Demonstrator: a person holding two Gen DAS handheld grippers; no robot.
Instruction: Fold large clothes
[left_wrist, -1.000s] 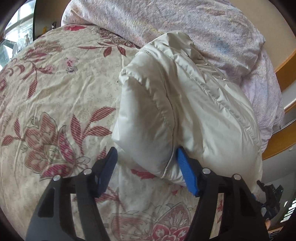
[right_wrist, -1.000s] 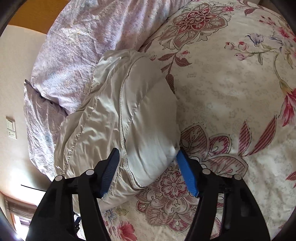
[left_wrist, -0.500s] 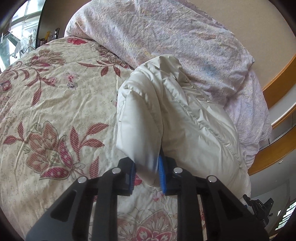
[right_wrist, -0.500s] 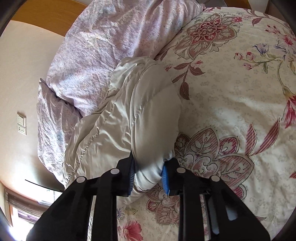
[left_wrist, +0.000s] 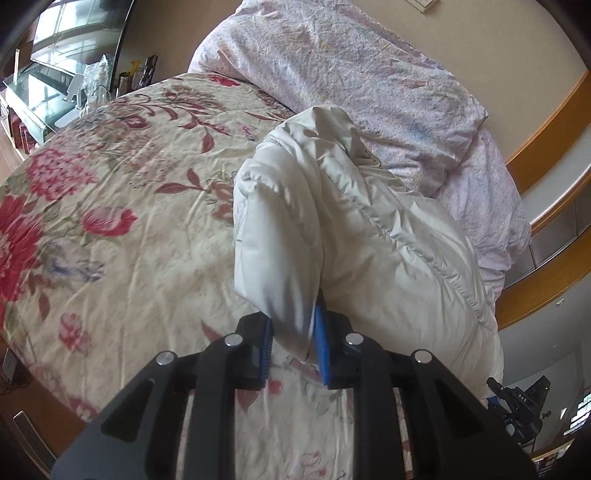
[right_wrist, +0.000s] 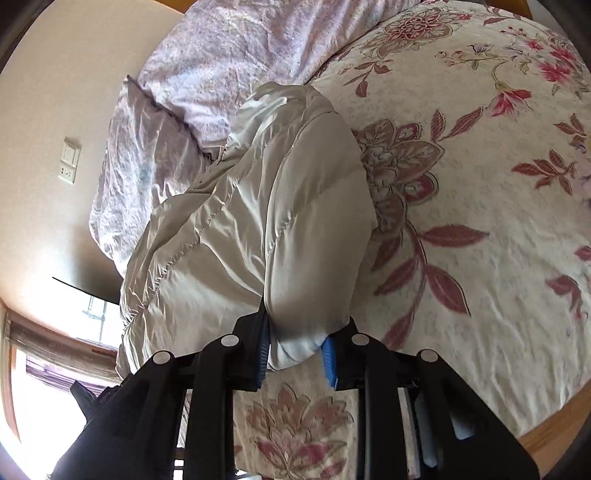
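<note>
Now jacket (left_wrist: 369, 251) long axis runs fwd from both tools toward pillow (left_wrist: 351, 74).

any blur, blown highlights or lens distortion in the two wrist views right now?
Left wrist: fisheye bows the floral bedspread; it looks slightly smeared, as does the white puffer jacket by the left claw. Right wrist: window at lower left blown out white; sheen on the jacket; dark vignette in the corners.
</note>
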